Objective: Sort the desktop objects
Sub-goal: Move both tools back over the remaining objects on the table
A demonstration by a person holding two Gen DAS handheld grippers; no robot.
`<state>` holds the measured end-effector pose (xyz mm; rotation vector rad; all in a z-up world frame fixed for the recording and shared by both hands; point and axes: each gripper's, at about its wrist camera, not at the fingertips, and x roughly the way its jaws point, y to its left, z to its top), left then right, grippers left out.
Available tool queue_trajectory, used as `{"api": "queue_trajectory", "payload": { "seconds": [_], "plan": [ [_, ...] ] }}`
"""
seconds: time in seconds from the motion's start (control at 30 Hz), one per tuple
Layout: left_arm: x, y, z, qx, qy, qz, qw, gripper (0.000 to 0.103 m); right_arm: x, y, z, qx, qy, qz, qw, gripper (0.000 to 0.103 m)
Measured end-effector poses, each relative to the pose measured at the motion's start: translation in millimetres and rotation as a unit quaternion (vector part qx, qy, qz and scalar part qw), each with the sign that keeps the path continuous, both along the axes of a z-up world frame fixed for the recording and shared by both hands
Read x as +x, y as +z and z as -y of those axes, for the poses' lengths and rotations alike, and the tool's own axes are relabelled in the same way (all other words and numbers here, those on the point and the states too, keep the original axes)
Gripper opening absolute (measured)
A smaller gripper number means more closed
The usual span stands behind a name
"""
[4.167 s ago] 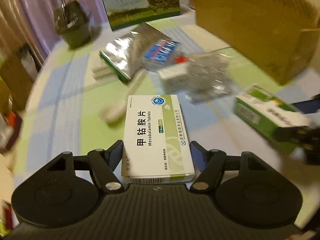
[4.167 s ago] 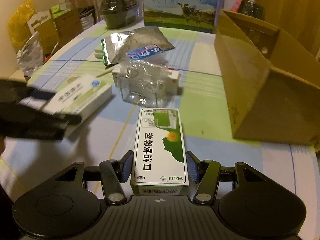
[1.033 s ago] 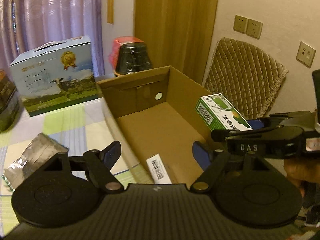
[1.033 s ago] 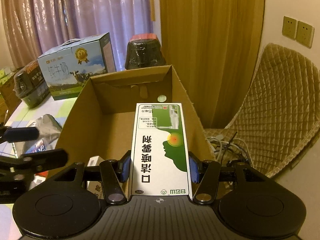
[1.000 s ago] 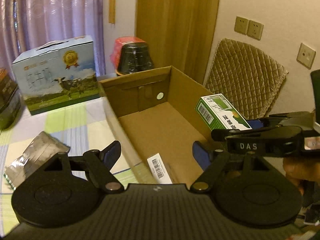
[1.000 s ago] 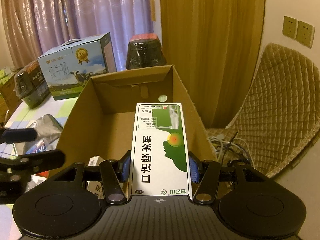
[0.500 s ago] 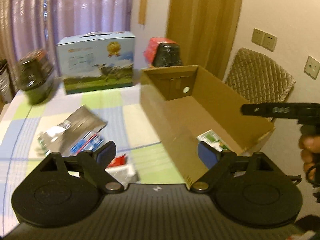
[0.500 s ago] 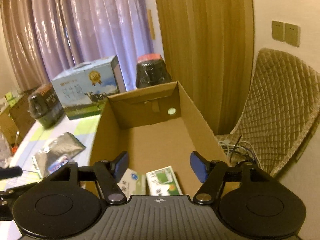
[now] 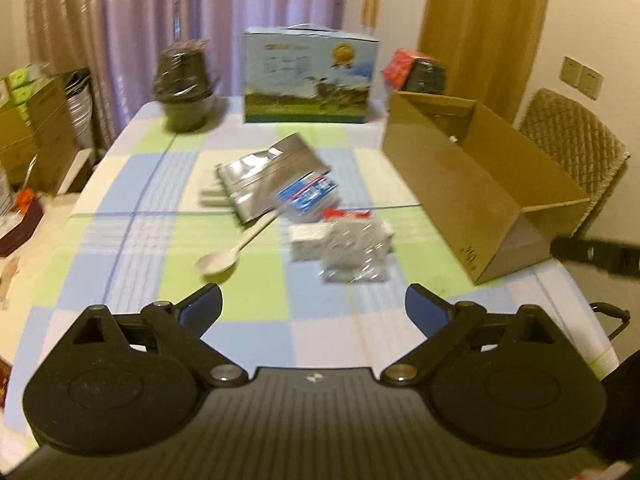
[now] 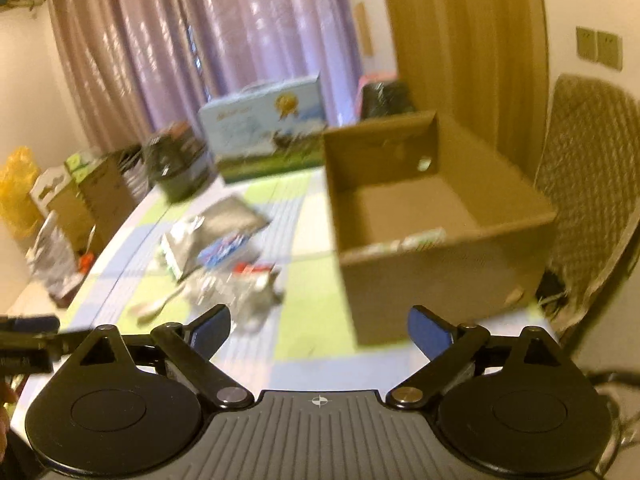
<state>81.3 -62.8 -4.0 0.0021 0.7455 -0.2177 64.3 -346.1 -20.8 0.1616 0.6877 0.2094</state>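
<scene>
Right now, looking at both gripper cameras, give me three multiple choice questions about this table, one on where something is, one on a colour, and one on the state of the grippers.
1. Where does the pale spoon lie?
A. Inside the cardboard box
B. On the checked tablecloth, left of the clear plastic packet
C. On the chair

2. What colour are the gripper finger pads?
A. Blue
B. Red
C. Yellow

3. What state are the two grippers in?
A. Both shut on medicine boxes
B. Left open, right shut
C. Both open and empty

Answers: 1 B, the spoon rests on the tablecloth beside the packet, outside the cardboard box. 2 A, the pads show blue in both views. 3 C, the left gripper and right gripper have their jaws spread wide with nothing between.
</scene>
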Motion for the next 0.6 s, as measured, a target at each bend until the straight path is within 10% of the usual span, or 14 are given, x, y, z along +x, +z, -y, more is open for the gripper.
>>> {"api": "queue_trajectory", "payload": {
  "seconds": [0.6],
  "plan": [
    [1,-10,-47,0.008,0.022,-0.005,0.9997,0.098,-4,-30,-66,-0.02,0.037,-0.029,0.999,0.096]
  ]
}}
